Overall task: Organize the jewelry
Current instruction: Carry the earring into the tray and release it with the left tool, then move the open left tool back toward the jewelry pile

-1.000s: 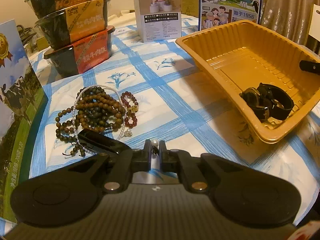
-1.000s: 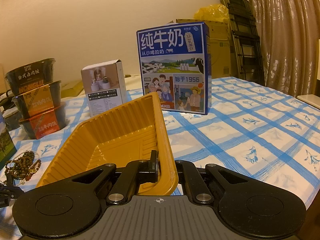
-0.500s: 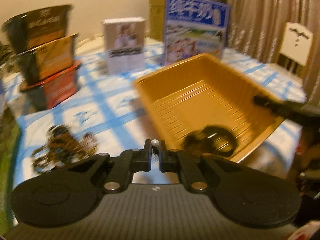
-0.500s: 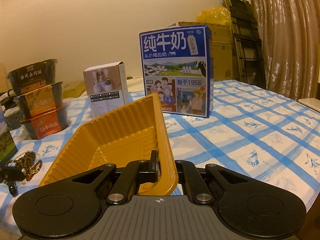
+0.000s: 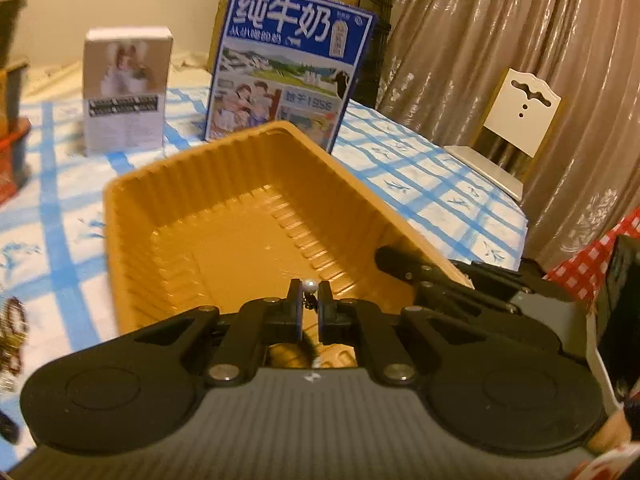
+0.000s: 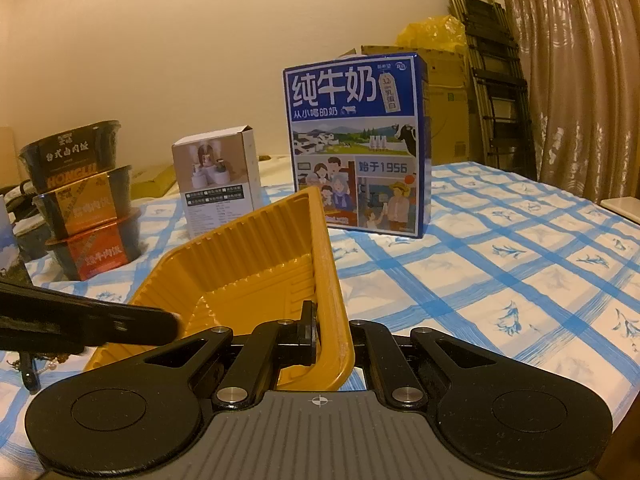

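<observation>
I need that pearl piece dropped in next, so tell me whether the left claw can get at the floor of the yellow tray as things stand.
Probably yes. The left claw, shut on the pearl piece, hangs over the yellow tray; the tray floor ahead looks bare. The right claw grips only the side rim, clear of that path.

Tray (image 6: 248, 256) on the tablecloth (image 6: 500, 264), milk carton (image 6: 356, 148) behind it.

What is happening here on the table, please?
A person is sorting jewelry with two hand-held grippers. The right gripper is shut on the rim of the yellow tray and steadies it on the checked tablecloth. The left gripper pinches a pearl-beaded piece and holds it above the tray, not yet released. A heap of beaded bracelets lies on the cloth beside the tray.
</observation>
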Available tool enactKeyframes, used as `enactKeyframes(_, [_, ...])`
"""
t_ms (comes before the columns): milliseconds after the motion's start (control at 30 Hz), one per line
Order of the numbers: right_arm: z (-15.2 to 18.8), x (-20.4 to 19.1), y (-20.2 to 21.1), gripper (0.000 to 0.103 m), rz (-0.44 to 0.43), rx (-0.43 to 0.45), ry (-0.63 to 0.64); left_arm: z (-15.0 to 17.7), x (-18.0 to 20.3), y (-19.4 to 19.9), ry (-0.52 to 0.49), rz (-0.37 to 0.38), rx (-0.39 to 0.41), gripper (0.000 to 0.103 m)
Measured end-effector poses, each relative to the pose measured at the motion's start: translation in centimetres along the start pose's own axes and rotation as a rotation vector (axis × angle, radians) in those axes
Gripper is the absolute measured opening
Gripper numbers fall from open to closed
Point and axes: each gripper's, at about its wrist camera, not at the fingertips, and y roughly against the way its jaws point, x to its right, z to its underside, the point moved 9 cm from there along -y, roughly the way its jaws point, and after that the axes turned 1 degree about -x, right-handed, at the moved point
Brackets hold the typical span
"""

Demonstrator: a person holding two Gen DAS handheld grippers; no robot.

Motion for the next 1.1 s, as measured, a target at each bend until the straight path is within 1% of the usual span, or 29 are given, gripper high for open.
enactKeyframes(133, [0.1,0.1,0.0,0.005,-0.001,-0.001,-0.003,0.1,0.4,-1.8,0.025,0.015,-0.027,0.006])
enactKeyframes(267, [0.1,0.2,-0.1,0.005,-0.003,-0.004,-0.009,0.2,0.7,-2.2,0.029,0.013,-0.031,0.007])
enactKeyframes(367, [0.1,0.2,-0.1,0.005,-0.003,-0.003,-0.008,0.2,0.5,-1.9,0.047,0.001,-0.018,0.016])
enactKeyframes(467, [0.1,0.2,-0.1,0.005,-0.003,-0.004,-0.007,-0.2,0.1,-1.0,0.068,-0.012,0.003,0.019])
enactKeyframes(567, [0.1,0.2,-0.1,0.005,-0.003,-0.004,-0.009,-0.7,-0.7,0.7,0.08,-0.034,0.043,0.021])
enactKeyframes(667, [0.1,0.2,-0.1,0.005,-0.003,-0.004,-0.008,-0.6,-2.4,2.7,0.079,-0.102,0.066,0.025])
enactKeyframes(833, [0.1,0.2,-0.1,0.005,-0.003,-0.004,-0.008,0.9,-6.9,5.5,0.11,-0.235,0.06,0.025])
enactKeyframes(1000, [0.2,0.2,-0.1,0.005,-0.002,-0.004,-0.007,3.3,-10.8,7.6,0.117,-0.361,0.026,0.025])
enactKeyframes(1100, [0.1,0.2,-0.1,0.005,-0.003,-0.004,-0.006,4.7,-12.5,8.1,0.133,-0.401,-0.005,0.025])
